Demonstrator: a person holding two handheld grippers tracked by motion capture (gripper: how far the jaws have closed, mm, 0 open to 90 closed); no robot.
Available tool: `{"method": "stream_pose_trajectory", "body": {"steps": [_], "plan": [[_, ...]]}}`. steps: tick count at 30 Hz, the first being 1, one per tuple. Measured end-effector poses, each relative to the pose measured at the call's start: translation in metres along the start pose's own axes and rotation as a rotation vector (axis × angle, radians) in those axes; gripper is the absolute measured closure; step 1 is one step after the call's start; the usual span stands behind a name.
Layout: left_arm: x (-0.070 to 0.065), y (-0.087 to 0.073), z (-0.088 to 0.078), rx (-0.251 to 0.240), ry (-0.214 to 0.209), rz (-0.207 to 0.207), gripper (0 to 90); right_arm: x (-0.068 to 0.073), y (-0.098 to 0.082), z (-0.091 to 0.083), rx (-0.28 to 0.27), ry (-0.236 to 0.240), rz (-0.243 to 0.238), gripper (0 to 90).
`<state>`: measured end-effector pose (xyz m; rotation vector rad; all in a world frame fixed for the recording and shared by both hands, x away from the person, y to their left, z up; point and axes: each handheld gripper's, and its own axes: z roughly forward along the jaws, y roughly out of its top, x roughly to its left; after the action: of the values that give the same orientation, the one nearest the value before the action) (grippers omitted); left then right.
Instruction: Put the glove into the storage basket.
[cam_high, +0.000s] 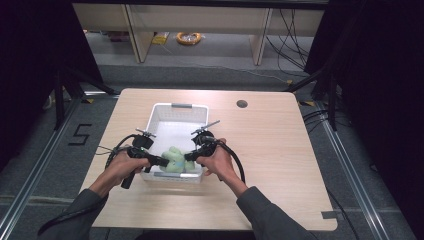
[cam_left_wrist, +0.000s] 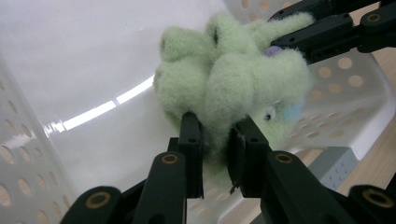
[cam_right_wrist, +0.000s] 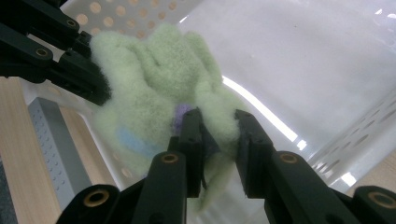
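A pale green fuzzy plush toy (cam_high: 173, 159) is seen at the near end of a white perforated plastic basket (cam_high: 197, 111), which stands on the light wooden bench (cam_high: 270, 150). The toy is held just inside the basket's near wall, and whether it rests on the floor of the basket cannot be told. Its long axis is laid roughly left to right across the basket, between the two grippers; which end is its head cannot be made out, though a small blue patch and a purple spot are shown on its body.

The left gripper (cam_left_wrist: 215, 135) is brought in from the left, and its fingers are closed narrowly on a fold of the green plush, which is pinched between the pads. The right gripper (cam_right_wrist: 218, 130) is brought in from the right, and its fingers are likewise closed to a narrow gap on the plush at the opposite side. Each gripper is held in one of the person's hands, just above the basket's near rim.
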<state>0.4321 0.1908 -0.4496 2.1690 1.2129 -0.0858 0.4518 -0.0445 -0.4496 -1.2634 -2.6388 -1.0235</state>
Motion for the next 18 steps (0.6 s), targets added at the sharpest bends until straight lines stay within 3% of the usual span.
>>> {"method": "stream_pose_trajectory", "body": {"steps": [1,2,4,5,9,16,17,18], "plan": [[-0.0003,0.0,0.0002,0.007,0.008,0.002,75.5,0.0,0.0,0.0,0.0,0.0,0.0,74.9],[-0.0006,0.0004,0.001,0.012,0.009,0.006,75.2,-0.0014,0.0001,0.0014,-0.011,0.016,-0.031,74.6],[-0.0003,0.0008,0.0013,0.018,0.006,0.009,75.0,-0.0012,0.0003,0.0018,-0.007,0.018,-0.032,74.4],[-0.0013,0.0005,0.0025,0.02,0.009,0.007,74.6,-0.0004,0.0008,0.0017,0.021,-0.013,-0.021,74.1],[-0.0021,0.0005,0.0038,0.041,0.024,0.013,74.2,0.0002,0.0012,0.0037,0.009,-0.003,-0.06,73.7],[-0.0008,0.0007,0.0053,0.06,0.038,0.027,70.9,0.0055,0.0024,0.0068,0.041,-0.033,-0.091,69.5],[0.0029,0.0015,0.0061,0.053,0.031,0.063,69.0,0.0063,0.0026,0.0065,0.048,-0.031,-0.084,68.4],[0.0033,0.0014,0.0055,0.049,0.046,0.064,65.1,0.0071,0.0032,0.006,0.051,-0.033,-0.082,64.3]]}}
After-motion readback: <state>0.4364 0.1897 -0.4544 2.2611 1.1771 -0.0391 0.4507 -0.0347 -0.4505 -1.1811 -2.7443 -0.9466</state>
